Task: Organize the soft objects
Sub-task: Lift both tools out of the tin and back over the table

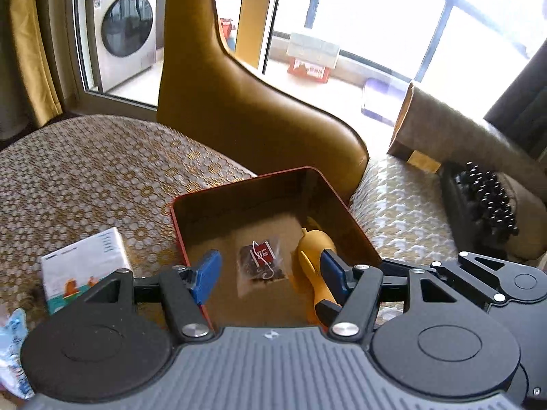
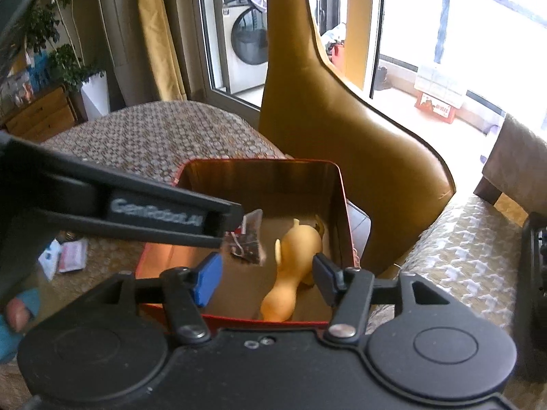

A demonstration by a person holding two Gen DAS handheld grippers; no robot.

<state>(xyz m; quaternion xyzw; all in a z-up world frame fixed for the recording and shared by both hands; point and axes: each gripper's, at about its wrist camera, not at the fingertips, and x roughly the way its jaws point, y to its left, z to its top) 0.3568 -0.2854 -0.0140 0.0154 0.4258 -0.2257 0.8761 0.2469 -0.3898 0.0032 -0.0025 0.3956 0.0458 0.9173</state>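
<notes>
the left gripper [image 1: 270, 270] and the right gripper [image 2: 266, 278] both hung over the red tin [image 1: 239, 188] with jaws released and nothing between them. inside the tin lay a tea bag [image 1: 261, 266] and, beside it toward the right wall, a yellow rubber toy [image 2: 290, 263]. a white tissue pack [image 1: 82, 266] lay on the tablecloth left of the tin; behind the tin stood a mustard chair [image 1: 246, 102].

A red-rimmed tin [image 1: 355, 218] holds a yellow rubber toy [image 1: 309, 256] at three o'clock of a red-labelled tea bag [image 1: 261, 263].
</notes>
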